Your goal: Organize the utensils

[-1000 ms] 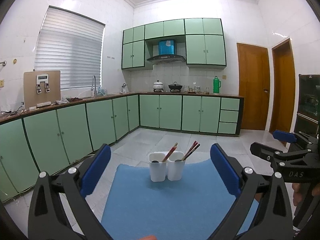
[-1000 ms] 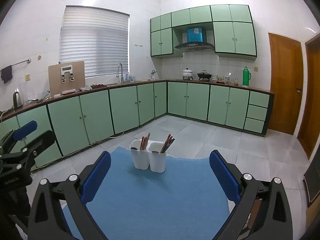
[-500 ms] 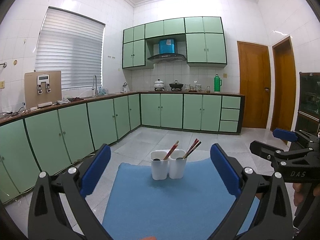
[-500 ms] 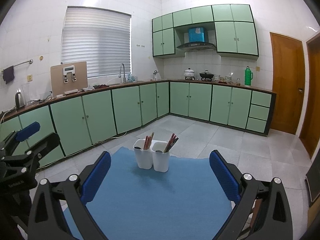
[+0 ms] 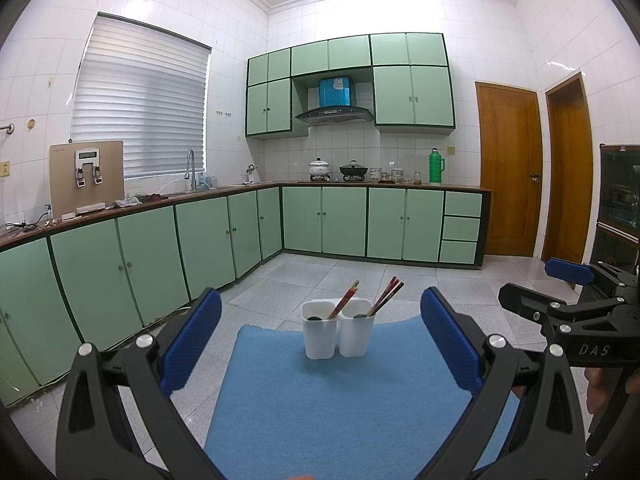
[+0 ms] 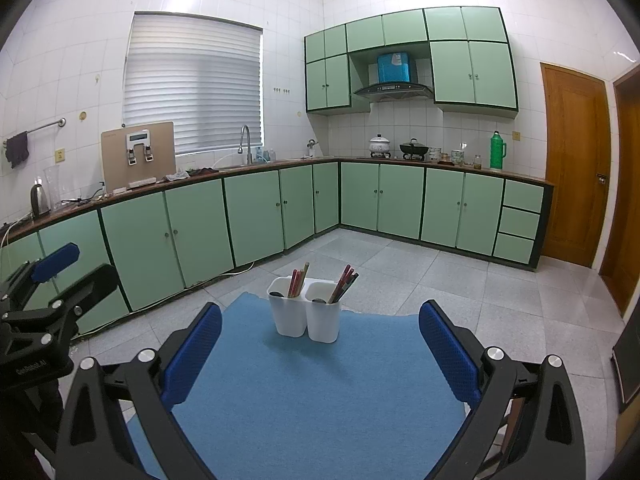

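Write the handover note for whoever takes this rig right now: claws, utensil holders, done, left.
Left claw: open, empty, held back from the holders.
Right claw: open, empty, also held back.
Two white holders stand side by side, touching, near the far edge of the blue mat. Each holds a bunch of chopsticks leaning up and right, plus a dark item at the rim, too small to identify.
Done: every utensil in view sits in a holder; none lies loose on the mat.
Left: probably nothing, or only checking the sorting; whether each holder has the right pieces cannot be told.
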{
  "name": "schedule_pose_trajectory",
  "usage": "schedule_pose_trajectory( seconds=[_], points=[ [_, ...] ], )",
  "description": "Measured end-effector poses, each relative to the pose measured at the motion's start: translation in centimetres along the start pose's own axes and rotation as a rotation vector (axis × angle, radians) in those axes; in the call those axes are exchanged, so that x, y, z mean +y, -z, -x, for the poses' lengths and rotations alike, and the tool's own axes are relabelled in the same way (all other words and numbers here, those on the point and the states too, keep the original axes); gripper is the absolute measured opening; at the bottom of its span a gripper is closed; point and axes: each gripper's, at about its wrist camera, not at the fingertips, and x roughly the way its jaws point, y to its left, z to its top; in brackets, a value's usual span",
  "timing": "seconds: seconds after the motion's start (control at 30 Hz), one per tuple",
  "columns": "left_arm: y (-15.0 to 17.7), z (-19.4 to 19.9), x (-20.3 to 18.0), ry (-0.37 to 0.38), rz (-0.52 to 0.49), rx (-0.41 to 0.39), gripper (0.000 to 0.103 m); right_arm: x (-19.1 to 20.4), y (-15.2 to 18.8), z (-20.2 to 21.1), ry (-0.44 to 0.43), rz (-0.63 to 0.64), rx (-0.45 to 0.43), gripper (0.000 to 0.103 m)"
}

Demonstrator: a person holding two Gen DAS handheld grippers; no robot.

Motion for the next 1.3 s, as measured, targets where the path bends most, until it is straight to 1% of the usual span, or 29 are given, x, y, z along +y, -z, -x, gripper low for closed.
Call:
schedule_pose_trajectory(
  seconds=[0.7, 1.3],
  points=[
    [0.28, -0.24, 0.07, -0.002, -0.001, 0.004, 0.097, 0.13, -0.02, -0.12, 0.0, 0.001, 0.002, 0.097],
    [0.54, -0.23, -0.06, 0.001, 0.0, 0.006, 0.097, 0.43, 0.78, -0.47, 0.001, 0.002, 0.01, 0.097]
  ],
)
